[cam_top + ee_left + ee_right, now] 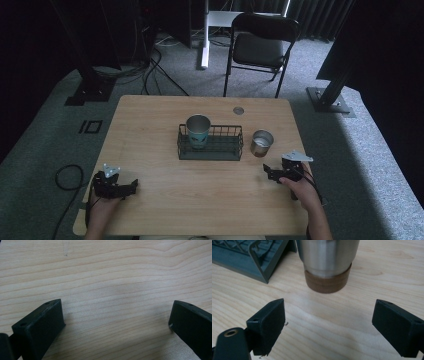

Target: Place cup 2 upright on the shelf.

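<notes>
A person is sitting at a wooden table (150, 125), holding a gripper in each hand. The right gripper (329, 322) is resting near the table's right edge with its jaws spread wide and gripping nothing; a steel cup (327, 260) with a brown base is standing just ahead of it, beside a wire basket (210, 150). A second cup (198, 131) is standing upright inside the basket's left end. The left gripper (116, 322) is lying over bare wood near the left corner, jaws also wide apart and empty
</notes>
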`<state>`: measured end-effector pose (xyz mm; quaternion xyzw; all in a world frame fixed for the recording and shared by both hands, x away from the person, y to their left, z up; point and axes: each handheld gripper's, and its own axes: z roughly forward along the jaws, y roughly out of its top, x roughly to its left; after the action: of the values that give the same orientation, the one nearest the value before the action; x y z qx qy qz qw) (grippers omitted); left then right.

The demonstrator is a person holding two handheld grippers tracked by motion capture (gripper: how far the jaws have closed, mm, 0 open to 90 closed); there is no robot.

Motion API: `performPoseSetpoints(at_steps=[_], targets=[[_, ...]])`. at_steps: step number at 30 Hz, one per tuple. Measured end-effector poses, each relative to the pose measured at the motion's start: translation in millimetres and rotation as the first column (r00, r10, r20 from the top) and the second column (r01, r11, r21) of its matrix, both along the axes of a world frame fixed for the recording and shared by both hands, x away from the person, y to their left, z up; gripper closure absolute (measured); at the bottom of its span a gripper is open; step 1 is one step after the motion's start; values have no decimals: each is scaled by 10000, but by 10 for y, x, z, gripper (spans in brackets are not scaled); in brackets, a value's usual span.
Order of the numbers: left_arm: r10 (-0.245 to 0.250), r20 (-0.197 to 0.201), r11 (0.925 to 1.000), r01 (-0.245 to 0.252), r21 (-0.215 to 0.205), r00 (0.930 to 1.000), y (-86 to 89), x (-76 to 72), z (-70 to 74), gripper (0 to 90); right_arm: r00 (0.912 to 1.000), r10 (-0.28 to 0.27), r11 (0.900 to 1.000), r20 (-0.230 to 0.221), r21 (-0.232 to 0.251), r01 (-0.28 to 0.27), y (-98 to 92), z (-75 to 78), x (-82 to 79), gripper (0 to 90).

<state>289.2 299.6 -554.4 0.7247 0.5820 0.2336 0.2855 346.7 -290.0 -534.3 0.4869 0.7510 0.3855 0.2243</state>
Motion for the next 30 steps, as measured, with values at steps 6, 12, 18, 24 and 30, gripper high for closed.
performPoseSetpoints(at_steps=[6, 12, 18, 24, 30], targets=[[0, -1, 10000, 0, 1, 10000, 0, 0, 0, 4, 9996, -38, 9999, 274, 133, 34, 20, 34, 57, 111], [2, 1, 10000, -2, -1, 10000, 0, 0, 0, 4, 9987, -81, 9995, 513, 310, 65, 48, 66, 116, 111], [-26, -1, 10000, 26, 1, 10000, 2, 2, 0, 4, 9976, -77, 9990, 690, 442, 46, 64, 91, 174, 111], [-34, 1, 10000, 34, 1, 10000, 2, 2, 0, 4, 9959, -36, 9987, 905, 500, -9, 88, 129, 233, 112], [-32, 2, 10000, 32, 1, 10000, 2, 2, 0, 4, 9948, -60, 9983, 1019, 587, 1, 106, 152, 276, 111]])
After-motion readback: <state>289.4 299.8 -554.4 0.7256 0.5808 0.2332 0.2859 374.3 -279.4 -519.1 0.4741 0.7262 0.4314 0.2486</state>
